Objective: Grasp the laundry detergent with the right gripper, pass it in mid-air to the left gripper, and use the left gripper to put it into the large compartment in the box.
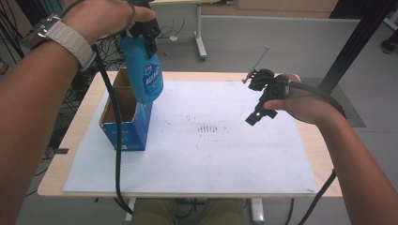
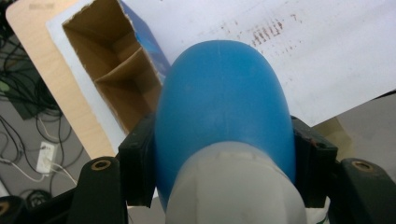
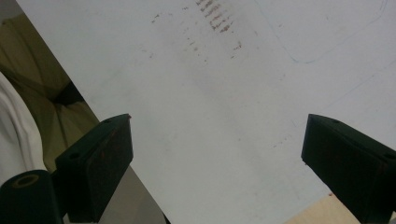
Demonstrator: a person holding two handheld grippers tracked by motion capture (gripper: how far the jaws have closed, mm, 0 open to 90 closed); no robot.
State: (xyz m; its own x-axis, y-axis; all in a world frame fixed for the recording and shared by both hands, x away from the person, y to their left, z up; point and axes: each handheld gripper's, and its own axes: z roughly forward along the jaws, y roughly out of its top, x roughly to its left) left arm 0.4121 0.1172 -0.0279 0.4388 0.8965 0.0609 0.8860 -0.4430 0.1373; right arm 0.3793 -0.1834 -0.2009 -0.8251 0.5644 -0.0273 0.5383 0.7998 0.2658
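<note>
One blue bottle [image 2: 219,102] clamped between left jaws, above box [image 1: 123,123]

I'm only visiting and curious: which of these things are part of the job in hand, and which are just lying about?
Part of the job:
- blue bottle, clamped in the left gripper
- open cardboard box below it
- right gripper, open and holding nothing

Just there:
- white sheet with smudges
- wooden table
- cables on the floor

We note the box [image 1: 126,123] standing on the sheet [image 1: 211,154] at the surface's [image 1: 84,123] left side. The bottle [image 1: 143,70] hangs above the box in the left tool [image 1: 145,33]. The right tool [image 1: 263,101] sits over the sheet's right part.
</note>
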